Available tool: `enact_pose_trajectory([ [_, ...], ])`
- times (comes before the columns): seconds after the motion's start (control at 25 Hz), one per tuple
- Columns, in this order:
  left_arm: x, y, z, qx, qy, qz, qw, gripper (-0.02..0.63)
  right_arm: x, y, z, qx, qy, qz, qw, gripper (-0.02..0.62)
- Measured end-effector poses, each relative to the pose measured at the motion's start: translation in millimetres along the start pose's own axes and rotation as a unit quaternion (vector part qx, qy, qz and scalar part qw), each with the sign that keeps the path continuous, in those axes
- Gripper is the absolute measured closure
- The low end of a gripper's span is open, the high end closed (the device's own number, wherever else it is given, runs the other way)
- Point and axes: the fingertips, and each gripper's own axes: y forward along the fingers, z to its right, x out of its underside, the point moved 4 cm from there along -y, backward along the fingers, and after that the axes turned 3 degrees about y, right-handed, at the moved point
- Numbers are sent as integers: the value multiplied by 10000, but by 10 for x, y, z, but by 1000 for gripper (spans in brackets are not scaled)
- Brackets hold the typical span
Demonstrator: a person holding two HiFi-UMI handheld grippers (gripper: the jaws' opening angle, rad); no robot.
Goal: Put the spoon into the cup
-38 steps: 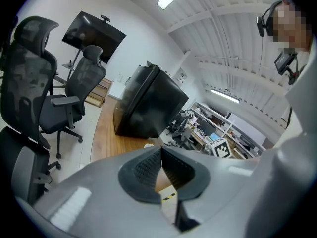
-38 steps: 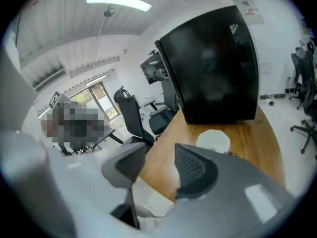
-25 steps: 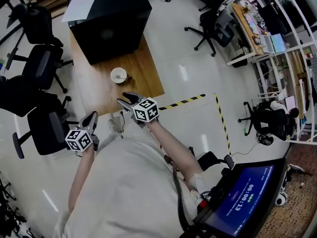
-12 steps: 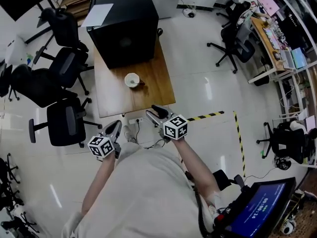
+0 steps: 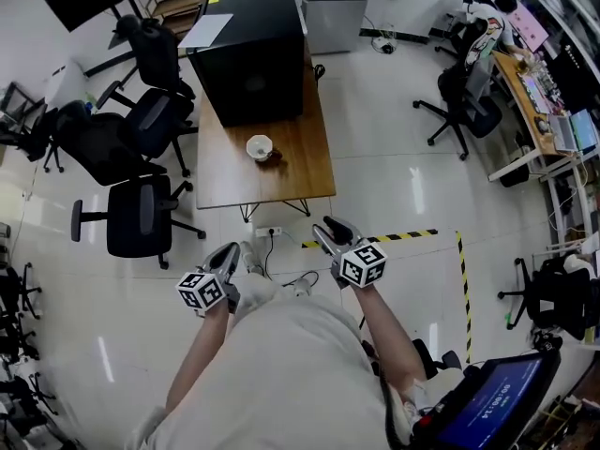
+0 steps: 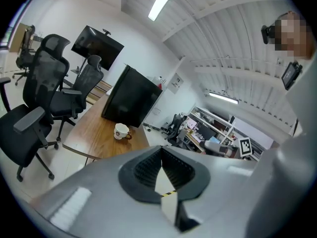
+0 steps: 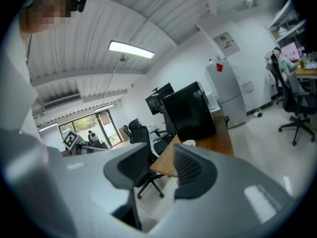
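Note:
A white cup [image 5: 259,147] stands near the middle of a wooden table [image 5: 281,181], and it also shows in the left gripper view [image 6: 120,131]. A small dark thing [image 5: 273,155] lies right beside it; I cannot tell whether that is the spoon. My left gripper [image 5: 228,251] hangs over the floor short of the table, its jaws shut with the tips touching and nothing between them. My right gripper [image 5: 330,230] is also over the floor, just off the table's near edge. Its jaws stand apart and are closing on nothing.
A big black box [image 5: 251,54] fills the table's far end. Black office chairs [image 5: 141,218] crowd the table's left side. Cables and a socket strip [image 5: 272,232] lie on the floor by the table legs. Yellow-black tape [image 5: 412,236] marks the floor at right.
The head view has swung, so the table sits more to the centre and a little smaller. Both grippers now show lower, short of the table edge. The right jaws have narrowed.

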Motion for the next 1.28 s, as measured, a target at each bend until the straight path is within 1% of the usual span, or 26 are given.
enact_pose_trajectory([
  [0.12,-30,-112,131,36,14,119,9999,606,-69,-213,74,267,-8,307,9992,439],
  [0.28,-49,-178,219,70,216,63,9997,606,-160,-493,95,679,48,900,9936,439],
  [0.4,-60,-188,223,56,309,19,9995,606,-108,-610,87,861,82,1044,9908,439],
  [0.56,-49,-236,242,116,385,-18,9992,606,73,-673,76,1110,124,955,9891,439],
  [0.72,1,-339,144,178,277,-38,9995,606,229,-659,-2,1271,135,786,9887,440],
  [0.8,8,-412,39,211,184,-55,9996,606,265,-590,-62,1430,51,705,9872,449],
  [0.92,4,-551,-94,262,124,-117,9995,606,253,-471,-172,1807,-61,670,9812,458],
  [1.04,-27,-734,-222,267,136,-132,9995,606,253,-304,-357,1990,-126,621,9780,459],
  [1.16,-86,-902,-379,266,64,-55,9996,606,296,-77,-535,2165,-359,326,9751,468],
  [1.28,-93,-1070,-570,273,-92,-48,9996,606,355,161,-766,2241,-596,66,9727,501],
])
